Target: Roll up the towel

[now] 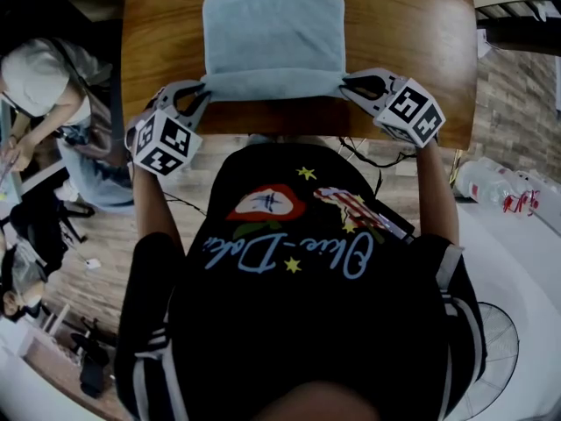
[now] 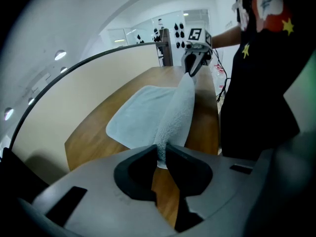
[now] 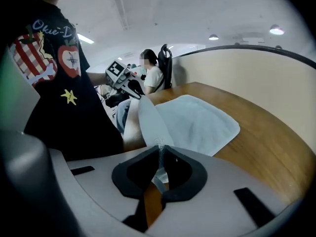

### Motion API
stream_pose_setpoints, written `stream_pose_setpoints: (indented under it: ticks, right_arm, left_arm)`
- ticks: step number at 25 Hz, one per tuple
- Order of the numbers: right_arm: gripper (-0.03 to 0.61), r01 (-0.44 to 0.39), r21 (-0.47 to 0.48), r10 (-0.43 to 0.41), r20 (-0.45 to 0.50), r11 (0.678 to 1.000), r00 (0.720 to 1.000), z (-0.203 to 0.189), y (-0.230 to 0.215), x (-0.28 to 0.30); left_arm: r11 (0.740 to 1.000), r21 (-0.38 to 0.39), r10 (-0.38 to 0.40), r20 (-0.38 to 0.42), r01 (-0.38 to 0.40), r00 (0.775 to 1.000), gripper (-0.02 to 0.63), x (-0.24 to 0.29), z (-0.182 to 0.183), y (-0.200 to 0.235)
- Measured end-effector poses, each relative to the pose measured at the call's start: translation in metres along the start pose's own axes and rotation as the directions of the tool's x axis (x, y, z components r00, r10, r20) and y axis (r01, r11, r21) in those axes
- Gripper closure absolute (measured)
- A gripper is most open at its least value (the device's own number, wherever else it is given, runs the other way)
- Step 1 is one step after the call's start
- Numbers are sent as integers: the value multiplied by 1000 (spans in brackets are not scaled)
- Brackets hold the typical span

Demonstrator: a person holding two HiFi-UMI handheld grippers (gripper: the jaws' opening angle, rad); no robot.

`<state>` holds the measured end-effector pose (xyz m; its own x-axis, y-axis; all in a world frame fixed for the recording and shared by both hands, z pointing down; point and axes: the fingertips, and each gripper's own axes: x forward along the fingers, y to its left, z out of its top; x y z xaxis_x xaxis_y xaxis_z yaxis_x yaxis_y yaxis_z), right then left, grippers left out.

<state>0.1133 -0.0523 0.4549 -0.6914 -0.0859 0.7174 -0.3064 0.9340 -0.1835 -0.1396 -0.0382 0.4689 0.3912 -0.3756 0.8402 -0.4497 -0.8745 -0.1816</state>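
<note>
Tension along the raised hem looks like the thing to mind here. The pale blue towel (image 1: pixel 273 38) lies flat toward 12 o'clock on the wooden table (image 1: pixel 158 51), and only its near edge is lifted off the wood, stretched straight between the two tools. The left gripper (image 2: pixel 161 152) is clenched on the near-left corner, with fleece bunched between its pads, and the right gripper (image 3: pixel 159 154) pinches the near-right corner the same way. To start a tight roll, I judge both hands should carry that edge toward 12 o'clock together, level and without slackening. They should then lay it on the flat part so the first turn is small and even; if one side leads, the roll will likely come out coned. The fleece looks limp, so a loose first fold would probably sag. The tabletop is smooth varnished wood, and the cloth may slide on it. Beyond it a curved cream partition (image 2: pixel 89 93) rises under ceiling lights. The floor (image 1: pixel 110 239) is wood plank, with a seated person (image 1: pixel 39 77) at 9 o'clock, plastic bottles (image 1: pixel 486 181) at 3 o'clock and what looks like a fan (image 1: pixel 500 349) at 5 o'clock.
</note>
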Motion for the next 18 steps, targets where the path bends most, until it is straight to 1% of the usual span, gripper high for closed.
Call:
stream_pose_setpoints:
  ticks: [5, 8, 10, 15, 18]
  right_arm:
    - [551, 50, 1, -50, 6, 999, 999, 8, -21, 3]
    - [551, 83, -14, -83, -6, 996, 997, 12, -34, 6]
    - [551, 105, -24, -105, -17, 994, 994, 13, -43, 9]
    - [551, 170, -56, -174, -65, 984, 983, 12, -62, 21]
    - [551, 202, -66, -207, -88, 977, 974, 10, -68, 30]
  left_arm:
    - [999, -27, 22, -7, -22, 1000, 560, 11, 3, 21]
    - [999, -16, 50, -27, -50, 998, 560, 20, 5, 32]
    - [998, -11, 67, -38, -67, 997, 560, 26, 7, 40]
    - [992, -33, 123, -44, -125, 991, 560, 40, 7, 55]
    - [986, -24, 165, -45, -166, 985, 559, 47, 5, 59]
